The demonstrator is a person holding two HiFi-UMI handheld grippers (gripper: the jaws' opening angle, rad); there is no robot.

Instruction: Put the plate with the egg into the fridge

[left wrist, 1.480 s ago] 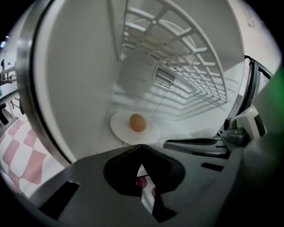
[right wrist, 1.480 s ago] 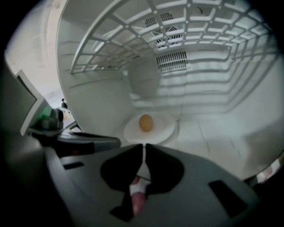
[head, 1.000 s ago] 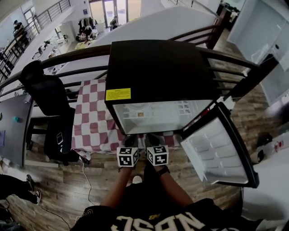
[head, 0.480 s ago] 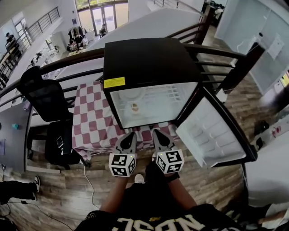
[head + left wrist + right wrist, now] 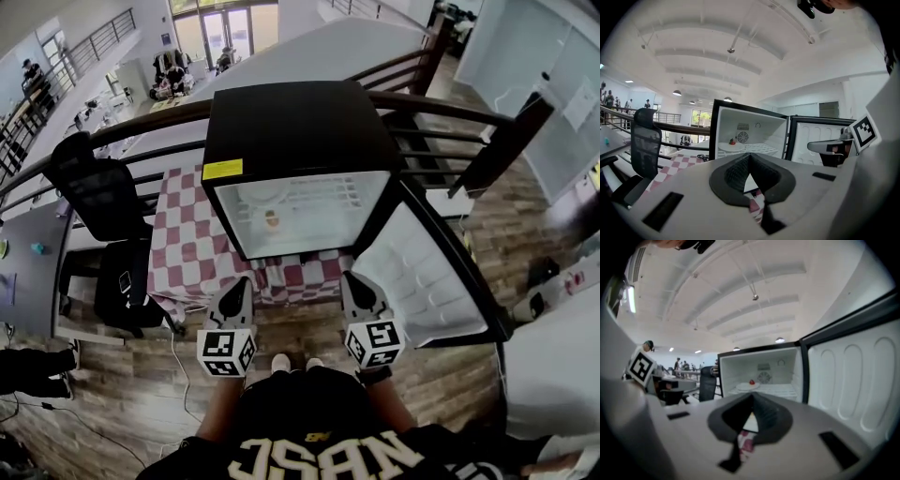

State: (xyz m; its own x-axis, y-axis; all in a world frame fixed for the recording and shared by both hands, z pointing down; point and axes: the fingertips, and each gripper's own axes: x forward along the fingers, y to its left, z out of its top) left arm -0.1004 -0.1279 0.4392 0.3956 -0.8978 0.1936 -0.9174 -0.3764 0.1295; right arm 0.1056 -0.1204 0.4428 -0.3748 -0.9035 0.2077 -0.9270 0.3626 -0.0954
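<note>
plate already in the fridge, door not yet shut
left gripper [image 5: 235,289] clenched on nothing, held in front of the fridge [image 5: 300,122]; yellow label [image 5: 223,170] on its top edge, print too small to read; plate [image 5: 727,146] with the egg sits on the left of the shelf inside; shirt lettering [image 5: 309,457] upside down, not legible; right gripper [image 5: 359,287] also clenched, empty; door [image 5: 427,281] wide open at right, so next probably push it closed.

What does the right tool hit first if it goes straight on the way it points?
Probably the open fridge: the shut right tool aims at its lower front edge, with nothing visible between. The plate sits deeper on the shelf, slightly left. Depth is hard to judge.
</note>
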